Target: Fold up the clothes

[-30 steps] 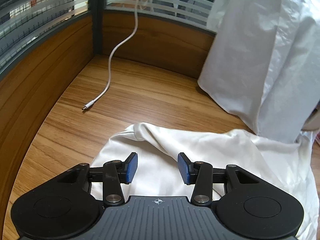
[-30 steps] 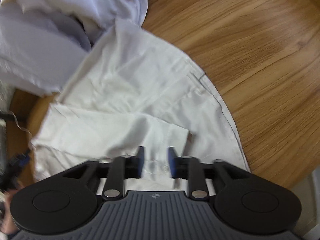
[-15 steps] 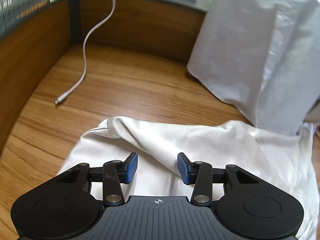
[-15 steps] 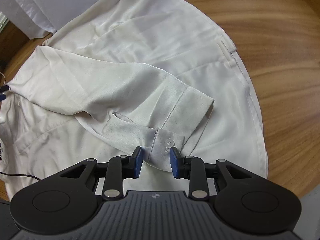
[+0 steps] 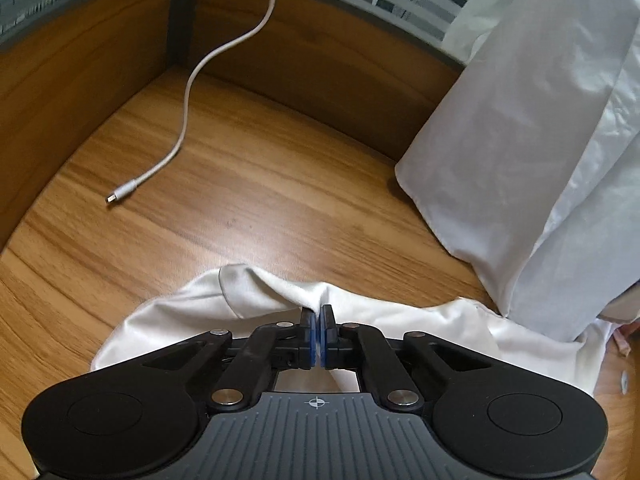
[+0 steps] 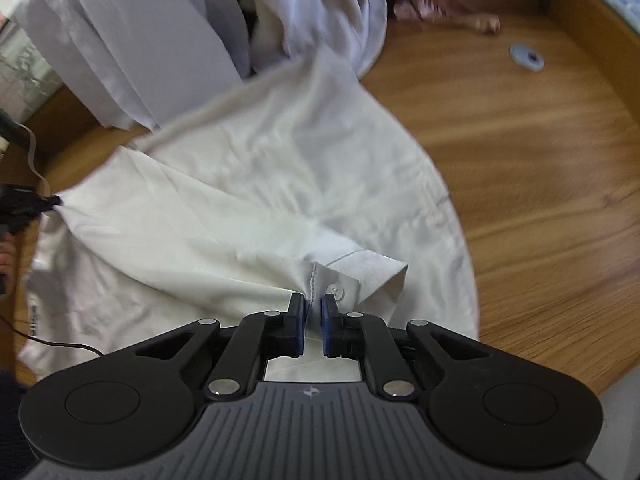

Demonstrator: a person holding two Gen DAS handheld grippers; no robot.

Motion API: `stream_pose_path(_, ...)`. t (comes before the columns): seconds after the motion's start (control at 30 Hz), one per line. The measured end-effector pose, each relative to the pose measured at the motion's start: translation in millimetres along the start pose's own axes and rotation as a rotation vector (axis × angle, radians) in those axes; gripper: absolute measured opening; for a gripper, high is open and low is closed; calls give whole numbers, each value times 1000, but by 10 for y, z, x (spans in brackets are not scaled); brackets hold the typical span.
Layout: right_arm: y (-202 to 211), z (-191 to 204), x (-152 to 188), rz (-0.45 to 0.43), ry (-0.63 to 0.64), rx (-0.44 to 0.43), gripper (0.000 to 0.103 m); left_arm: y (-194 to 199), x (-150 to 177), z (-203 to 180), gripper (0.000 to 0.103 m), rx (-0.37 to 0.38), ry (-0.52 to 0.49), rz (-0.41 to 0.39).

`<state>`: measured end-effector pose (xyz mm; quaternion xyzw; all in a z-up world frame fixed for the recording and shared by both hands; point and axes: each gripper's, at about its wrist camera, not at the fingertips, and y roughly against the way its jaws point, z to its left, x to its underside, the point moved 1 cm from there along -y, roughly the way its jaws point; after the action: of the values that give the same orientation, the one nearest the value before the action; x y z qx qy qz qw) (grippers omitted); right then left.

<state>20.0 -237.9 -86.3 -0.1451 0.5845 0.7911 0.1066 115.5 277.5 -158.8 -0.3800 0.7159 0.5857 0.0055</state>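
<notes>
The cream shirt (image 6: 248, 184) lies spread on the wooden desk (image 5: 280, 184), and everything else sits around it. The left gripper (image 5: 318, 312) is clenched on a raised fold at one edge of the shirt, its blue pads pressed together with cloth pinched between them. The right gripper (image 6: 313, 300) has its jaws closing on the sleeve cuff (image 6: 360, 276), just beside the cuff's button (image 6: 335, 289); the fabric is between the pads and pulled up off the shirt body.

Beyond the shirt, a pile of white garments (image 6: 132, 40) hangs down and overlaps its far edge, covering part of the desk there. A pink cloth (image 6: 432, 8) lies behind that pile. A white cable (image 5: 188, 120) trails across the bare desk well apart from the shirt, its plug end loose. A grey disc (image 6: 526, 57) sits on the desk away from the shirt. A thin dark cord (image 6: 60, 345) crosses the shirt's near corner.
</notes>
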Motion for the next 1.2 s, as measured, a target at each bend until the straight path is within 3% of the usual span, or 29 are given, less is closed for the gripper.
stream_pose_path(0.1,137,-14,-15,18,24,-15,10,29,27,-1,9,-21,-18,24)
stream_pose_path(0.23,-10,-50,127,72,43,2,10,55,163,108,26,-23,-17,31)
stream_pose_path(0.57,-480,-81,401,158,69,58,11,4,185,387,25,-71,67,11)
stream_pose_path(0.7,-492,-113,409,177,94,78,22,17,161,405,25,-90,61,-3)
stream_pose_path(0.77,-450,-125,387,159,100,86,29,60,165,401,25,-86,48,-13)
stream_pose_path(1.0,-346,-124,314,87,129,101,29,371,260,313,25,-77,-36,-57)
stream_pose_path(1.2,-272,-25,343,43,195,65,29,802,474,226,26,-74,-139,-116)
